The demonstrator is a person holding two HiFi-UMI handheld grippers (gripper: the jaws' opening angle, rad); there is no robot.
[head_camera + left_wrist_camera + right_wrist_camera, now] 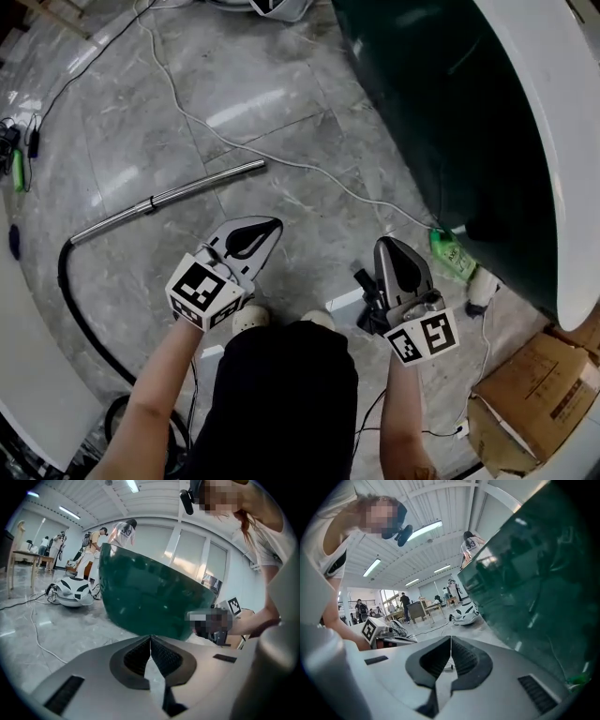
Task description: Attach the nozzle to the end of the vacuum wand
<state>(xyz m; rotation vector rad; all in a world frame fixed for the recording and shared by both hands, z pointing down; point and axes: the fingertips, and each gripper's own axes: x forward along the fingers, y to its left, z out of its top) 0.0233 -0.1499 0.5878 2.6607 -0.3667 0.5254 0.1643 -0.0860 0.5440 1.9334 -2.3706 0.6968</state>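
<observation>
Both grippers hang low over the marble floor [309, 84], and neither is carrying anything. The left gripper [265, 231] has its jaws pressed together on nothing. The right gripper [392, 253] is the same, its pads meeting with only floor showing beyond them.

The vacuum wand [173, 195] lies flat on the floor, left of centre in the head view and well clear of both grippers. Its long axis runs on a slant from lower left to upper right. The open end points to the upper right, and the lower-left end runs into the black hose [64, 272], which curls down the left edge.

I can't pick out the nozzle for sure. A pale flat piece [345, 300] by the shoes in the lower middle might be it, but it's too unclear to call.

Here is where it could go wrong:
- **Shut jaws:** they'd need to spread first, or they will only nudge the wand.
- **Rolling:** it's a round chrome tube on polished stone, so a glancing touch would likely roll it away.
- **Hose drag:** lifting one end would probably pull the hose and swing the open end off line.
- **Snagging:** the white cable [323, 178] runs just past that open end and could snag there.
</observation>
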